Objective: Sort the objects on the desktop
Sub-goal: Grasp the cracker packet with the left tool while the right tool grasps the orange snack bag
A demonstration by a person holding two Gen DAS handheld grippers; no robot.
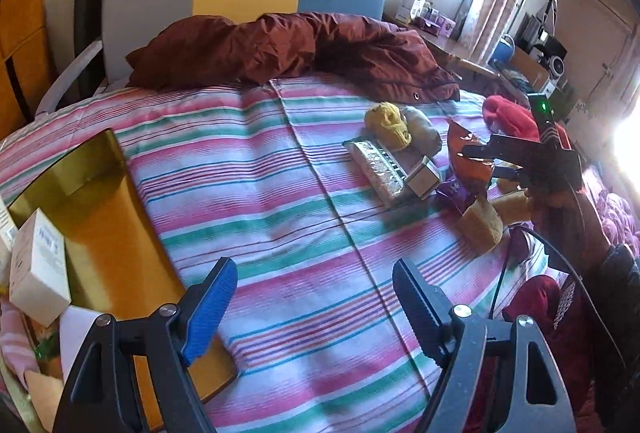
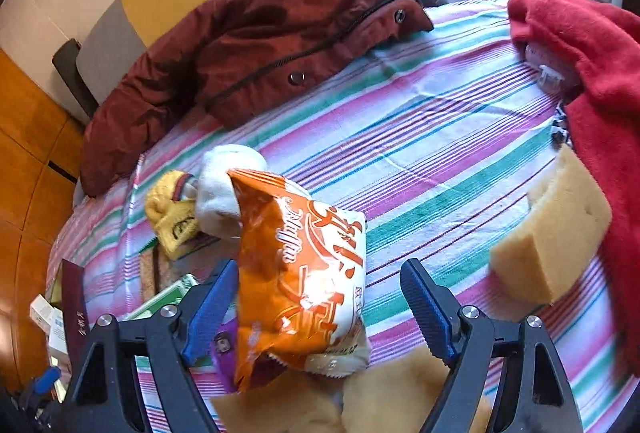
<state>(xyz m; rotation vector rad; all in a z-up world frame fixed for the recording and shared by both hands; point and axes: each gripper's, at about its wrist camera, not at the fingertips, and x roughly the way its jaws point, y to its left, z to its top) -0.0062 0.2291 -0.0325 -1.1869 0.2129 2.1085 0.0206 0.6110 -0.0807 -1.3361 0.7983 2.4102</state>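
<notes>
My left gripper (image 1: pixel 314 283) is open and empty above the striped cloth, beside a gold box lid (image 1: pixel 92 201). My right gripper (image 2: pixel 318 287) is open around an orange snack bag (image 2: pixel 304 273), which stands between the jaws; it also shows in the left wrist view (image 1: pixel 466 157), as does the right gripper (image 1: pixel 478 161). Yellow socks (image 2: pixel 172 217), a white sock (image 2: pixel 218 189), a yellow sponge (image 2: pixel 556 233), a silver foil pack (image 1: pixel 378 167) and a small box (image 1: pixel 426 179) lie around it.
A maroon jacket (image 1: pixel 288 45) lies at the back of the striped cloth (image 1: pixel 280 193). A red fleece (image 2: pixel 592 73) is at the right. A white carton (image 1: pixel 38 265) sits at the left by the lid. A purple packet (image 2: pixel 224 353) lies under the bag.
</notes>
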